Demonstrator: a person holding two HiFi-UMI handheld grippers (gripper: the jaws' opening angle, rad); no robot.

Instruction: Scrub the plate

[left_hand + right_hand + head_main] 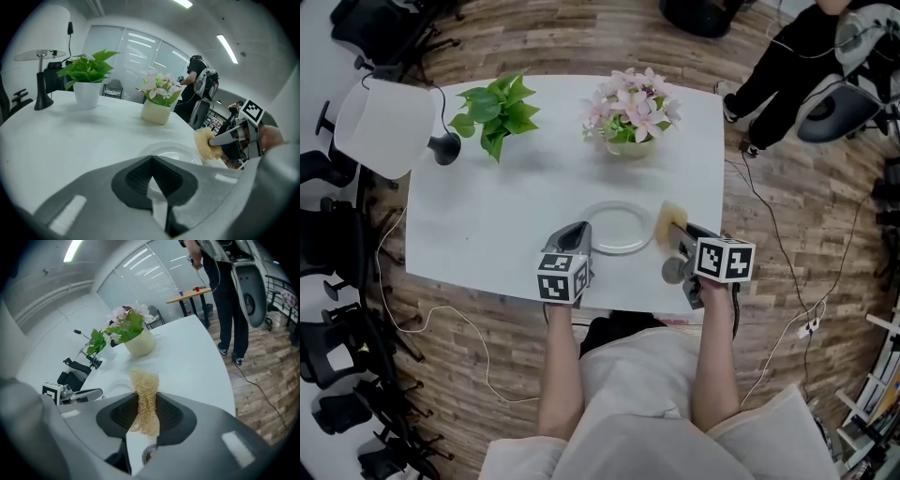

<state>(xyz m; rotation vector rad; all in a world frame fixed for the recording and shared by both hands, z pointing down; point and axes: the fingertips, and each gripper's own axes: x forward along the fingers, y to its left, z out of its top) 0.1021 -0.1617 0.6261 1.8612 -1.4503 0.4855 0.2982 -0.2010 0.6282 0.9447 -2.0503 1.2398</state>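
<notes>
Farthest left on the white table point(478, 225) stands a lamp point(384, 127), then a leafy green plant point(497, 111). Nearer the person, the left gripper point(575, 234) has its 2 jaws drawn together with nothing between them, tips at the near-left rim of the plate point(619, 228) — whether they touch it I cannot tell. The plate lies flat toward the table's front edge, a pot of pink flowers point(633, 117) behind it. Just beside its right rim hangs a tan loofah scrubber point(669, 222), clamped between the 2 jaws of the right gripper point(678, 230) — its frayed end pokes past the tips. Beyond the table's far-right corner stands a person in dark clothes point(787, 66).
</notes>
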